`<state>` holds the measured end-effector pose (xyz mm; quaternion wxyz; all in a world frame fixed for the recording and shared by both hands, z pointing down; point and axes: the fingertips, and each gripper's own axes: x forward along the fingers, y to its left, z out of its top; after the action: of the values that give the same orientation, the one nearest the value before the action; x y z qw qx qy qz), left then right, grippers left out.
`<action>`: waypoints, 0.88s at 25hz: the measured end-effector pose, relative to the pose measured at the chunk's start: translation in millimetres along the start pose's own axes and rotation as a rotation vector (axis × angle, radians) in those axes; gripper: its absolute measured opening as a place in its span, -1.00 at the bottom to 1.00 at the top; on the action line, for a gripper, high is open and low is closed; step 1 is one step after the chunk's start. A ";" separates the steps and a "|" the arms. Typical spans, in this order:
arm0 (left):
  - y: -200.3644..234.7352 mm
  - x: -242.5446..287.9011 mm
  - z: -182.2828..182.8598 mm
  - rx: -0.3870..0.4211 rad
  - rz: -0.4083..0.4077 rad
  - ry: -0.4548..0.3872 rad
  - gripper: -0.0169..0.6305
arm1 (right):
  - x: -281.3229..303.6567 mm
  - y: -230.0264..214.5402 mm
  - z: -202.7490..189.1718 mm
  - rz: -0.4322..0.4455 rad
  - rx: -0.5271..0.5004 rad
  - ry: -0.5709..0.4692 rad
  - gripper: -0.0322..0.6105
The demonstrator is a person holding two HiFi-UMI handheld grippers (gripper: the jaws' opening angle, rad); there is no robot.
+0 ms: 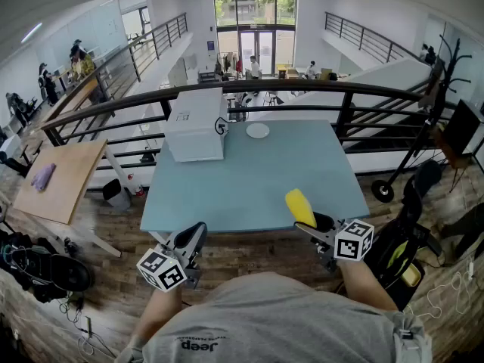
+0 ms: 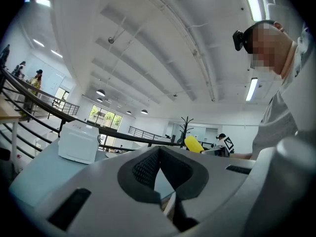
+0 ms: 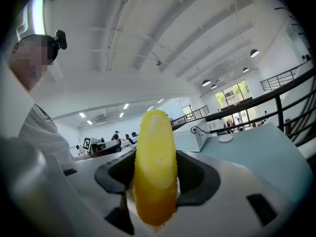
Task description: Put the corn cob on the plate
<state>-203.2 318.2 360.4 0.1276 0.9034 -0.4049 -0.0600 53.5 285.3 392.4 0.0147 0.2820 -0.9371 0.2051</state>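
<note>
Yellow corn cob [image 1: 300,206] pinched between right gripper [image 1: 314,221] jaws — left gripper [image 1: 197,231] jaws pressed together, empty

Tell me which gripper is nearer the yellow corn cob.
Right. The right gripper is clamped on the yellow corn cob; the left gripper is apart from it, off to its left, jaws together on nothing.

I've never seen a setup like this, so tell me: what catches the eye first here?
A bright yellow corn cob, clamped in the right gripper over the near edge of the blue table. At the far edge sit a small white plate and a big white box to its left.
</note>
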 end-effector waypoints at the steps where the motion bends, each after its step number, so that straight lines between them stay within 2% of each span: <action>1: -2.1 3.8 0.0 0.002 0.001 0.001 -0.91 | -2.5 -3.1 2.3 0.001 -0.001 -0.003 -0.12; 22: -68.3 103.4 -10.1 0.040 0.022 0.007 -0.91 | -66.5 -66.3 20.1 0.091 0.047 -0.011 -0.12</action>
<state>-83.4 286.5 350.6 0.1116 0.9015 -0.4155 -0.0473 146.6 262.0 389.4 -0.0065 0.2403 -0.9440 0.2261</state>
